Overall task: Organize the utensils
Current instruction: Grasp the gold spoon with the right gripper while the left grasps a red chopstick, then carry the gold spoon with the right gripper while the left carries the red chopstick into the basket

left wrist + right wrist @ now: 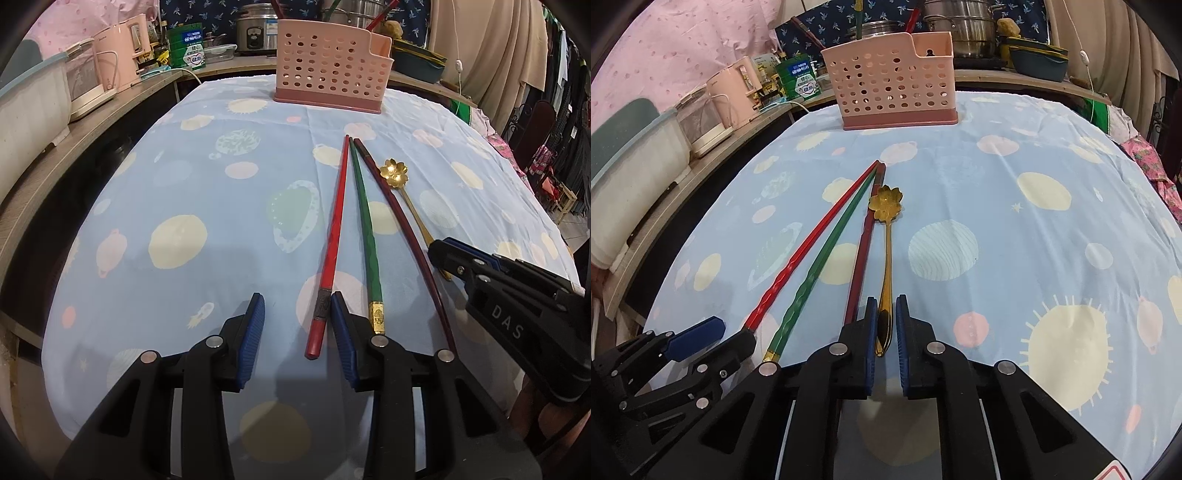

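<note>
A red chopstick (334,236), a green chopstick (365,232), a dark maroon chopstick (402,225) and a gold flower-bowled spoon (397,171) lie side by side on the blue patterned tablecloth (207,192). A pink perforated utensil holder (332,70) stands at the far end. My left gripper (297,306) is open, its jaws astride the near end of the red chopstick. My right gripper (886,308) has its jaws narrowly apart around the spoon's handle (884,295), which still lies on the cloth. The holder (890,81) and the chopsticks (820,240) also show in the right wrist view.
A wooden counter (92,122) along the left carries a pink kettle (122,55), white appliances and a green tin. Steel pots and a rice cooker (256,31) stand behind the holder. Clothes hang at the right past the table edge.
</note>
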`<move>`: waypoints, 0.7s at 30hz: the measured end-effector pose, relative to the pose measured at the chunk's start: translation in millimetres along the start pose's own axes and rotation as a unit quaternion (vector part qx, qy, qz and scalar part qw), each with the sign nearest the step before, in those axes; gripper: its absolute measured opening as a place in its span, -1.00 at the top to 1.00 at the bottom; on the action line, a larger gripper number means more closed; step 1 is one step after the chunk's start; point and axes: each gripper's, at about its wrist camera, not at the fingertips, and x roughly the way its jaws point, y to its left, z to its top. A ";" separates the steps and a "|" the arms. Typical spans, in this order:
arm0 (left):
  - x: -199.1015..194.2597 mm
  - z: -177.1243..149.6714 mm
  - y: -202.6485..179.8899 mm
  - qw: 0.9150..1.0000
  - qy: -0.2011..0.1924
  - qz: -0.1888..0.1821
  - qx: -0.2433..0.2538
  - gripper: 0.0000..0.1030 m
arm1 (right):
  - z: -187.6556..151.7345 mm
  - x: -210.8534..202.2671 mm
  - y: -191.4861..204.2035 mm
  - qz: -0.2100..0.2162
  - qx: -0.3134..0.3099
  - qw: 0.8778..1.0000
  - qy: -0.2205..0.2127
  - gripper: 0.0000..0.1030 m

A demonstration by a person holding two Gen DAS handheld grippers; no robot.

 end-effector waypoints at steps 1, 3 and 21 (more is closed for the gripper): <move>0.0 -0.3 0.0 1.000 0.000 0.000 -0.001 0.32 | -1.4 -1.5 -0.9 0.000 0.000 1.000 -0.001 0.86; -0.3 -0.4 -0.4 1.000 0.000 0.000 -0.001 0.35 | -4.2 -4.6 -3.3 0.000 0.001 1.000 -0.002 0.86; -13.1 0.6 6.3 0.999 0.011 -0.029 -0.023 0.87 | -15.6 -43.6 -41.2 -0.010 0.052 0.998 -0.021 0.98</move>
